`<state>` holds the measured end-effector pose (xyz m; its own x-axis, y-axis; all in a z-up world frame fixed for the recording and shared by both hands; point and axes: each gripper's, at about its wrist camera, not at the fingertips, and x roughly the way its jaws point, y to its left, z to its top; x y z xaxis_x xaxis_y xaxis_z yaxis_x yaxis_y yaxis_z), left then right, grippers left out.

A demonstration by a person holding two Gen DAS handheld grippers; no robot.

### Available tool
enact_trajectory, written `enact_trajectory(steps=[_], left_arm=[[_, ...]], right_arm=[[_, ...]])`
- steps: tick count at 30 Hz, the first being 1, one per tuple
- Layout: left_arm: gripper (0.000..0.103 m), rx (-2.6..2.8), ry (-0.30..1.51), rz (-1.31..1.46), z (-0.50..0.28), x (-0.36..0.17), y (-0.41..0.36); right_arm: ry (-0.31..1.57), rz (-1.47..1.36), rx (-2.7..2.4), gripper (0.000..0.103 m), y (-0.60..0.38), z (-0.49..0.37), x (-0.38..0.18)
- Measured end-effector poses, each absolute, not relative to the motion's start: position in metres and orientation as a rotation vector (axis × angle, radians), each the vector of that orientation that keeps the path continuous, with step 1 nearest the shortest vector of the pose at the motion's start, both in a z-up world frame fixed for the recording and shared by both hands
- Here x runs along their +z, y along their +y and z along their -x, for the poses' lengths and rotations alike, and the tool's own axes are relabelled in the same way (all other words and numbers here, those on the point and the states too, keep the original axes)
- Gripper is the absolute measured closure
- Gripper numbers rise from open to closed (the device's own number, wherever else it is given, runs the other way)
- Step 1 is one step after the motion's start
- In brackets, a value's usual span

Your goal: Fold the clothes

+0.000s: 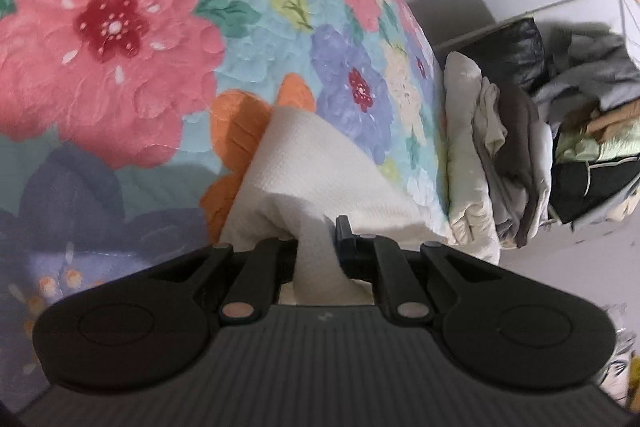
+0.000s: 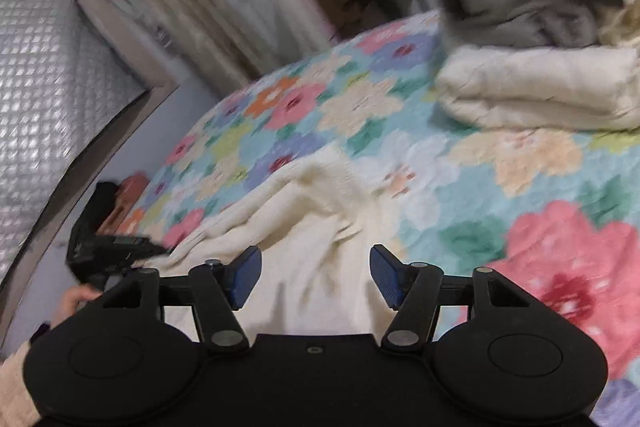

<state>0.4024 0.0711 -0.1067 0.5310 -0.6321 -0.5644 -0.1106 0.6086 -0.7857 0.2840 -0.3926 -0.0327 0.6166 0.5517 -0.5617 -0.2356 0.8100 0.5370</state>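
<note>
A cream-white knit garment lies on the flowered bedspread. My left gripper is shut on a bunched fold of it, and the cloth runs up and away from the jaws. In the right wrist view the same garment spreads crumpled across the bedspread. My right gripper hangs just above the cloth, jaws wide apart, with nothing pressed between the blue pads. The left gripper shows at the left edge, held by a hand.
A stack of folded clothes sits on the bed at the far right, also seen as the pile at the bed's edge. Beyond it stands a rack with heaped clothing. A quilted silver panel and curtains line the left side.
</note>
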Motion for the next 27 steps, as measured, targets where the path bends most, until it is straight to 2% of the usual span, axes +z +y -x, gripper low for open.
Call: enact_trajectory(steps=[6, 7, 9, 12, 15, 20, 24, 27], left_arm=[[0.096, -0.387, 0.959, 0.871, -0.409, -0.099, 0.067], [0.096, -0.381, 0.965, 0.865, -0.412, -0.099, 0.066], [0.096, -0.370, 0.967, 0.874, -0.416, -0.098, 0.066], [0.096, -0.368, 0.966, 0.884, -0.421, -0.096, 0.067], [0.096, -0.362, 1.000, 0.882, -0.429, -0.102, 0.066], [0.095, -0.313, 1.093, 0.930, -0.442, -0.114, 0.070], [0.095, -0.450, 0.872, 0.985, -0.429, -0.086, 0.077], [0.092, -0.503, 0.799, 0.954, -0.416, -0.066, 0.072]], right_arm=[[0.900, -0.190, 0.534, 0.034, -0.335, -0.288, -0.057], [0.898, -0.155, 0.508, 0.037, -0.331, -0.290, -0.061], [0.891, -0.086, 0.454, 0.085, -0.322, -0.295, -0.069], [0.832, -0.146, 0.359, 0.090, -0.344, -0.297, -0.060], [0.814, -0.221, 0.302, 0.090, -0.368, -0.295, -0.056], [0.909, -0.261, 0.284, 0.090, -0.378, -0.305, -0.077], [0.957, -0.224, 0.262, 0.085, -0.377, -0.309, -0.087], [0.966, -0.217, 0.240, 0.082, -0.377, -0.304, -0.084]])
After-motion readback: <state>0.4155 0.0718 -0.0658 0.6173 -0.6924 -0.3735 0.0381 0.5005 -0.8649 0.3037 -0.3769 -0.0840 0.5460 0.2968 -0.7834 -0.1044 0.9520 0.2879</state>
